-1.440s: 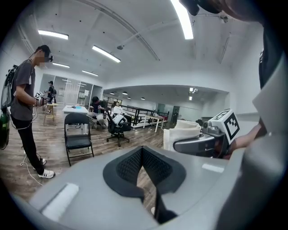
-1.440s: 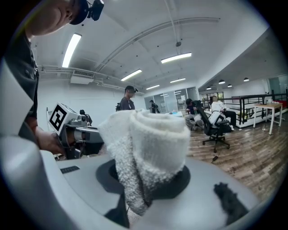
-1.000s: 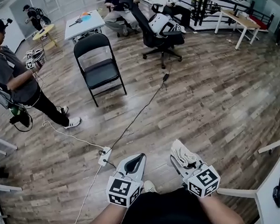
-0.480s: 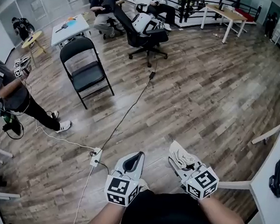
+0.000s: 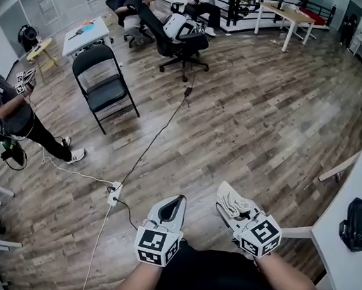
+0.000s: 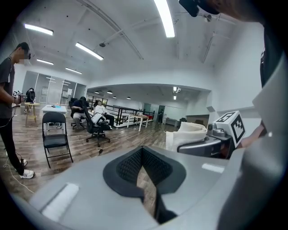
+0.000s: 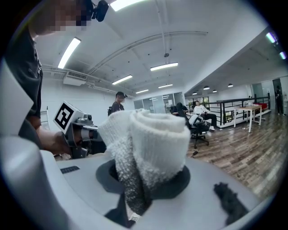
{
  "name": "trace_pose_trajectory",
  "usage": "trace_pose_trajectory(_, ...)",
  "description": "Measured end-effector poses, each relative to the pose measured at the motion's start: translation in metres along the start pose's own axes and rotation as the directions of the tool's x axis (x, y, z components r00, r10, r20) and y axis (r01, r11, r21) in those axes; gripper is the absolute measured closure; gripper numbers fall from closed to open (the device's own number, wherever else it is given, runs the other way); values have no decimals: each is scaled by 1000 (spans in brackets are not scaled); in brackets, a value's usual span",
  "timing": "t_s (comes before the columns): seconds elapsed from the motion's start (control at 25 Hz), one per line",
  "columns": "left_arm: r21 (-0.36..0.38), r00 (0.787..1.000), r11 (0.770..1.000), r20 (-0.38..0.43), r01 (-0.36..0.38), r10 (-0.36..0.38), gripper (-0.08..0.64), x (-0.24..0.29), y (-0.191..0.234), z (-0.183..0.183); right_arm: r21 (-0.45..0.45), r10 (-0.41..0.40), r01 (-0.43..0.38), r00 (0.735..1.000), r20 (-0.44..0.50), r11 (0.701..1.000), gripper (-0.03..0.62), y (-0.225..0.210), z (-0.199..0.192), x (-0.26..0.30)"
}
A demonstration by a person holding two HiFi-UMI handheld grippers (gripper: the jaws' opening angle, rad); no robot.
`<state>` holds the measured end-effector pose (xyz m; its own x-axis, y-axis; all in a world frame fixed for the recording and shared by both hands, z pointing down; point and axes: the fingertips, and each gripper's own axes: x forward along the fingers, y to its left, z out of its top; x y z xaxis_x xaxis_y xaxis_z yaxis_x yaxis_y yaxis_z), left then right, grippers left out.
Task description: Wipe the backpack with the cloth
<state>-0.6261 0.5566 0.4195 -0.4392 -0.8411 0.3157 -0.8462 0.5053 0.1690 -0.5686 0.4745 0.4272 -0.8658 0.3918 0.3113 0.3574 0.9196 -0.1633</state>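
A white cloth (image 5: 232,199) is bunched in my right gripper (image 5: 227,203), which is shut on it low in the head view. The right gripper view shows the cloth (image 7: 150,143) rolled up between the jaws of that gripper (image 7: 141,184). My left gripper (image 5: 176,203) hangs beside it, shut with nothing in it; its pads meet in the left gripper view (image 6: 143,158). Both are held over the wooden floor. A black backpack-like bag (image 5: 358,223) lies on a white table (image 5: 336,252) at the far right, well away from both grippers.
A black folding chair (image 5: 103,82) and an office chair (image 5: 179,36) carrying a white-and-black bag stand ahead. A cable runs across the floor to a power strip (image 5: 114,193). A person (image 5: 6,111) with grippers stands at the left; others sit at the back.
The head view has swung, so the room slid left and up and the white table with the black bag came further into view. Both grippers keep their pose.
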Motion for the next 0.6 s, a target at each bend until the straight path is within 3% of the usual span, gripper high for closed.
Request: trace_pose_trajectory(0.6, 39, 997, 997, -21, 70, -69, 554, 14, -146, -27, 51, -84, 83, 996, 29, 995, 503, -27, -54, -146)
